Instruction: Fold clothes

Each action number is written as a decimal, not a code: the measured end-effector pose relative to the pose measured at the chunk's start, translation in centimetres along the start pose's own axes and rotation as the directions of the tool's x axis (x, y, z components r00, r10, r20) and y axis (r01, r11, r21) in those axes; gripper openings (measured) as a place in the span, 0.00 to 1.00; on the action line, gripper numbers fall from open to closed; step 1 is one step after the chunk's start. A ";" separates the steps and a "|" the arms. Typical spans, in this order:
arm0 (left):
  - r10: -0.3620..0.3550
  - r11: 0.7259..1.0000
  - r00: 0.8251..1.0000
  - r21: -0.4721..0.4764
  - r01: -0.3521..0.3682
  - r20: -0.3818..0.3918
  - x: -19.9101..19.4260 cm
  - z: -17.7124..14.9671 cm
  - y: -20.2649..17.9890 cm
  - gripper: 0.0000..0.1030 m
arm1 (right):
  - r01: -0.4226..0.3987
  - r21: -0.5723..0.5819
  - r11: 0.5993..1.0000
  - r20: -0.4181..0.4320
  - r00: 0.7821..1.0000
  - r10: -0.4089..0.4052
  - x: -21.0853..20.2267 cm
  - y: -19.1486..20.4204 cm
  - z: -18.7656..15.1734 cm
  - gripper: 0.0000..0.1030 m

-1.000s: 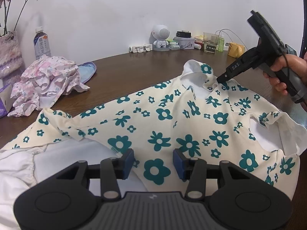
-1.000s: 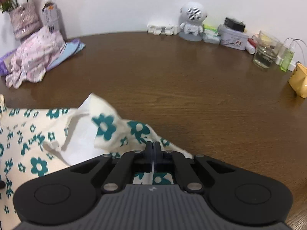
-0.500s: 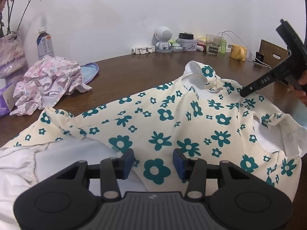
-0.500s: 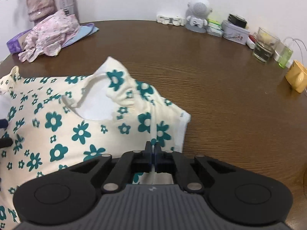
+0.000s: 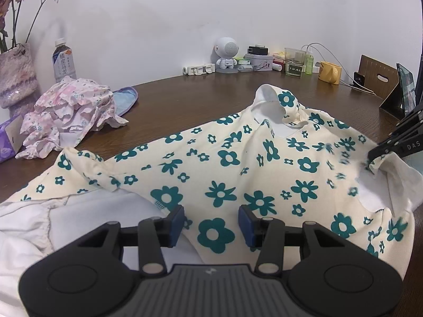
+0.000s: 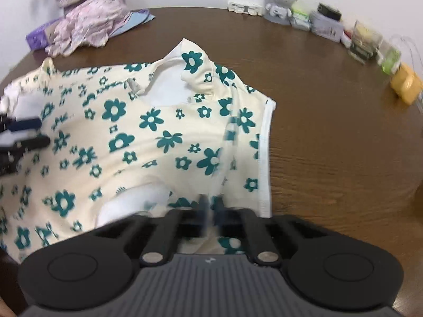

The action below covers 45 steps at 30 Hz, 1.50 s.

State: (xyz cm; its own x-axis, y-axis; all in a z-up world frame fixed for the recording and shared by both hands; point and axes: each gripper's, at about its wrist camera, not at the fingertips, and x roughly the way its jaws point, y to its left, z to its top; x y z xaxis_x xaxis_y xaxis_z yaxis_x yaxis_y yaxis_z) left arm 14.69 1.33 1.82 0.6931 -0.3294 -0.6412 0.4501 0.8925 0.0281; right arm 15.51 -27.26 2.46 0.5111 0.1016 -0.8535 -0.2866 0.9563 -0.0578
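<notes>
Right wrist: right gripper (image 6: 211,207) pinches shirt (image 6: 148,132) hem.

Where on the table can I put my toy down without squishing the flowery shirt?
Bare brown table lies right of the flowery shirt, before the clutter along the wall: robot speaker, glass, yellow mug. Another patch lies between shirt and pink clothes pile. That far-left corner is crowded.

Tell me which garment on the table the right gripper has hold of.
The cream shirt with teal flowers, spread flat: the right gripper pinches its sleeve edge. The pink floral garment lies crumpled, untouched, at the table's far side.
</notes>
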 end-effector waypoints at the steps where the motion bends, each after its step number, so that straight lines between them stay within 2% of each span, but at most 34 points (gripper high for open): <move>1: 0.000 1.000 1.000 0.000 0.000 0.001 0.0 0.0 0.0 0.43 | 0.015 -0.014 1.000 -0.004 1.000 -0.015 -0.2 -0.2 0.0 0.02; 5: -0.001 1.000 1.000 0.000 0.001 0.002 0.0 0.0 0.0 0.43 | 0.041 -0.036 0.999 -0.017 0.999 -0.042 -0.7 -0.5 0.1 0.03; 7: -0.001 1.000 1.000 -0.001 0.001 0.002 0.0 0.1 0.0 0.43 | 0.038 -0.030 0.999 -0.020 0.999 -0.039 -0.8 -0.5 0.1 0.18; 8: -0.002 1.000 1.000 -0.001 0.002 0.002 0.0 0.1 0.0 0.43 | 0.028 -0.017 0.999 -0.014 1.000 -0.028 -0.9 -0.5 -0.1 0.30; 9: -0.002 1.000 1.000 -0.001 0.002 0.002 0.1 0.1 0.0 0.43 | 0.019 -0.004 1.000 -0.008 1.000 -0.019 -0.9 -0.6 -0.3 0.34; 11: -0.001 1.000 1.000 0.000 0.001 0.003 0.1 0.0 0.0 0.43 | 0.004 0.017 1.000 -0.004 1.000 -0.004 -1.0 -0.9 -0.6 0.29; 12: -0.001 1.000 1.000 0.000 0.001 0.003 0.1 0.0 0.1 0.43 | -0.001 0.021 1.000 -0.006 1.000 0.002 -0.9 -1.0 -0.8 0.18; 13: -0.001 1.000 1.000 -0.001 0.001 0.003 0.1 0.0 0.1 0.43 | -0.006 0.015 1.000 -0.013 1.000 0.007 -0.7 -1.1 -1.1 0.14; 17: 0.003 1.000 1.000 -0.002 -0.003 -0.001 -0.1 0.0 0.1 0.43 | -0.011 0.000 1.000 -0.017 1.000 0.011 -0.9 -1.3 -1.0 0.13; 19: 0.002 1.000 1.000 -0.014 -0.002 0.001 -0.4 0.1 0.2 0.46 | -0.001 0.001 1.000 0.005 1.000 0.001 -1.5 -1.1 -0.6 0.14; 22: -0.005 0.999 1.000 -0.043 0.006 0.023 -1.4 0.3 0.7 0.47 | -0.006 0.016 1.000 0.124 0.992 0.004 -3.5 -1.0 0.5 0.18; 24: -0.008 0.998 0.999 -0.056 0.010 0.041 -2.0 0.9 1.2 0.47 | -0.034 -0.003 0.999 0.185 0.982 0.034 -4.0 -0.6 1.5 0.21; 28: 0.030 0.999 0.999 -0.020 -0.029 0.039 -2.0 3.0 2.4 0.47 | -0.086 -0.053 0.995 0.162 0.982 0.093 -1.4 0.8 4.3 0.23; 29: 0.040 0.999 0.999 -0.009 -0.040 0.034 -1.8 3.6 2.8 0.47 | -0.099 -0.065 0.993 0.156 0.982 0.108 -0.8 1.1 5.0 0.28; 30: 0.045 0.999 0.999 -0.001 -0.045 0.024 -1.4 4.3 3.2 0.46 | -0.115 -0.075 0.991 0.147 0.981 0.125 -0.1 1.5 5.7 0.34; 33: 0.041 0.999 0.999 0.021 -0.040 -0.021 0.7 5.5 4.3 0.44 | -0.180 -0.084 0.980 0.103 0.977 0.188 2.1 2.9 7.8 0.37; 35: 0.064 0.997 0.997 0.034 -0.063 -0.038 2.1 5.9 5.0 0.42 | -0.218 -0.079 0.973 0.076 0.972 0.224 3.6 3.8 9.3 0.38; 40: 0.094 0.996 0.994 0.003 -0.094 -0.054 4.6 5.3 6.8 0.42 | -0.205 0.021 0.979 0.050 0.978 0.204 6.8 4.0 13.0 0.38; 41: 0.094 0.996 0.994 -0.003 -0.094 -0.059 5.0 4.9 7.1 0.41 | -0.200 0.025 0.980 0.039 0.979 0.199 7.5 4.0 13.4 0.37; 42: 0.088 0.996 0.995 -0.016 -0.089 -0.051 5.2 4.6 7.4 0.41 | -0.199 0.022 0.980 0.031 0.980 0.198 8.2 4.1 13.7 0.28; 44: 0.093 0.994 0.995 -0.058 -0.095 -0.037 5.0 4.4 8.2 0.34 | -0.194 -0.013 0.981 0.044 0.980 0.195 8.8 4.5 14.2 0.00; 45: 0.117 0.990 0.993 -0.080 -0.119 -0.027 4.9 4.3 8.5 0.30 | -0.198 -0.023 0.980 0.065 0.978 0.200 8.8 4.6 14.4 0.00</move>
State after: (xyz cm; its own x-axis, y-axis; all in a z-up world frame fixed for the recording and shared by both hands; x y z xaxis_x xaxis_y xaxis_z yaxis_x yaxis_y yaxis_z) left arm 24.38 6.01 2.24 0.7255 -0.2141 -0.6541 0.3178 0.9472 0.0424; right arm 30.35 -18.02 2.12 0.4955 0.3081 -0.8121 -0.4010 0.9105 0.1008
